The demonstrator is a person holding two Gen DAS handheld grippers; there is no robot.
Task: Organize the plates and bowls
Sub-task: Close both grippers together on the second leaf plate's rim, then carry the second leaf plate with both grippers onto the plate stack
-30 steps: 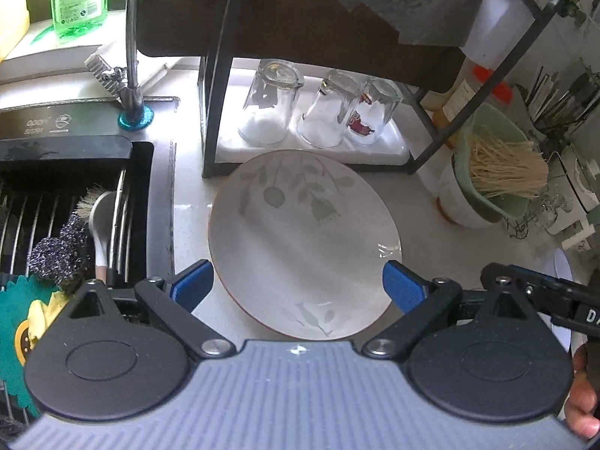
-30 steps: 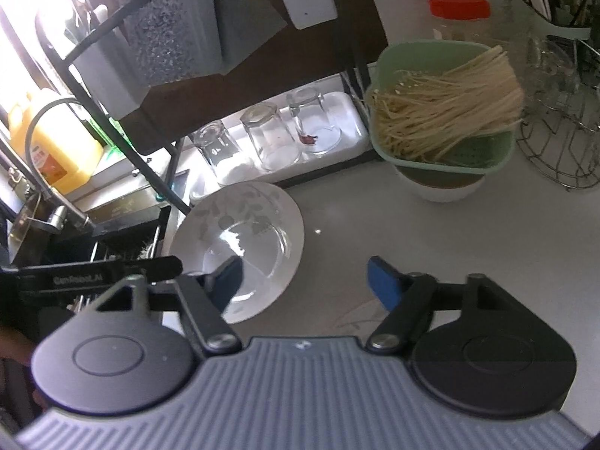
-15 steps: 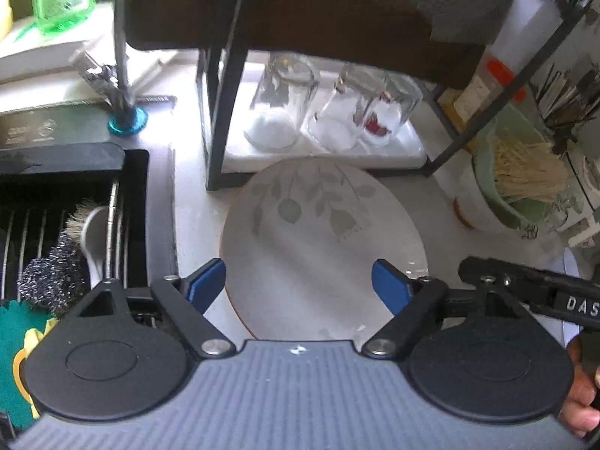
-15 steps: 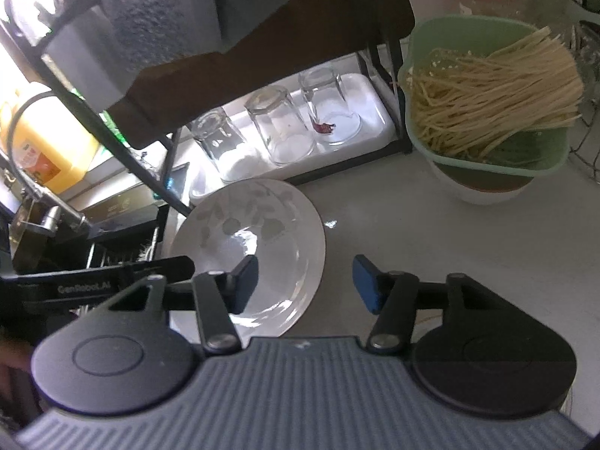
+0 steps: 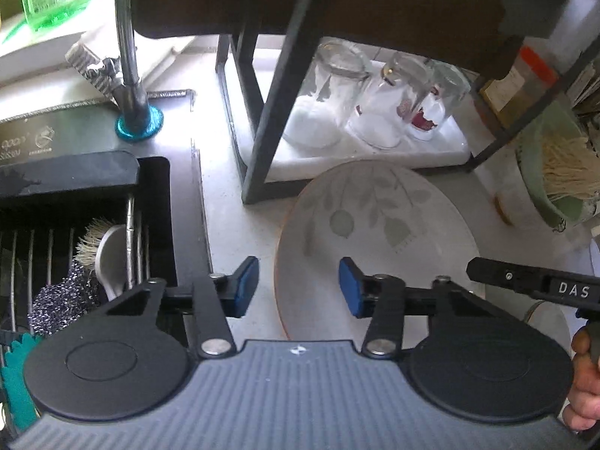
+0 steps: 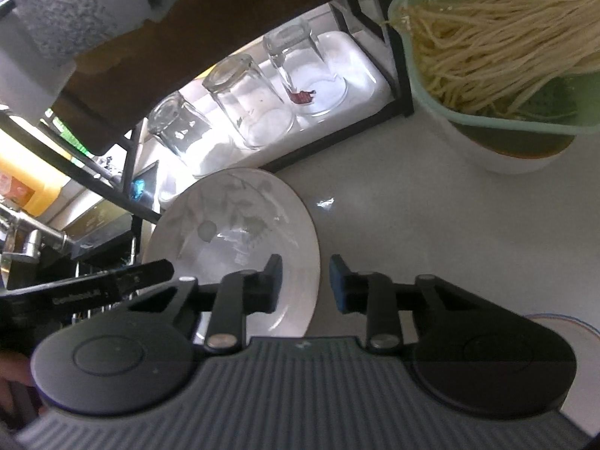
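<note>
Between the blue pads of the left gripper (image 5: 299, 287) passes the left rim of the white leaf-patterned plate (image 5: 375, 232), and the jaws, which have just been closing, stand half wide without pressing on it. The right gripper (image 6: 305, 284) sits over the opposite rim of the same plate, its jaws also just closing to a narrow gap, the rim between them but not clamped. The plate lies flat on the pale worktop (image 6: 431, 206), just before the black rack (image 5: 262, 120) with three upturned glasses (image 6: 243, 101), and the sink (image 5: 93, 225) is to its left.

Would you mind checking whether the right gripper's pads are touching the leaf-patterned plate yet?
Cannot tell: in the right wrist view, the right gripper straddles the plate rim, but pad contact isn't plain.
</note>
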